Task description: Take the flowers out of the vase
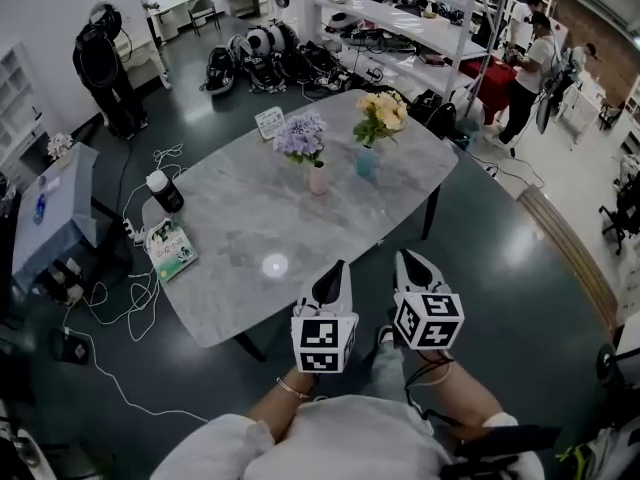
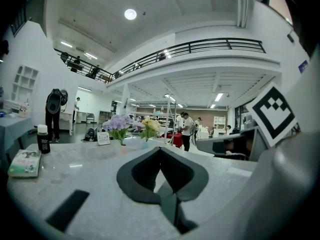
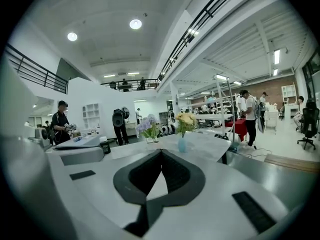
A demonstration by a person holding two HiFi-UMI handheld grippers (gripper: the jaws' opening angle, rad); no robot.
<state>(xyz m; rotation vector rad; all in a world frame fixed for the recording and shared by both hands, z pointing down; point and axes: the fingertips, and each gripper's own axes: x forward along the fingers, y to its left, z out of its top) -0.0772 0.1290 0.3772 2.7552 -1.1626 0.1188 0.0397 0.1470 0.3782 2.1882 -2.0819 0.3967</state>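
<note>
Flowers: we saw a purple bunch [image 1: 300, 135] in a pink vase [image 1: 318, 179] and a yellow bunch [image 1: 381, 114] in a blue vase [image 1: 367, 161], both upright, well ahead of the left tool [image 1: 335, 273] and the right tool [image 1: 410, 266].
Left tool: we held its jaws pressed together, with nothing between them, at the near edge of the surface [image 1: 230, 238].
Right tool: its jaws were likewise pressed together and empty, just beside the left tool.
Bottle [image 1: 165, 190] and booklet [image 1: 170, 248]: they sat well off to the left tool's left.

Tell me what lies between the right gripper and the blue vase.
Nothing: in the head view only bare marble tabletop runs from the right gripper to the blue vase.
</note>
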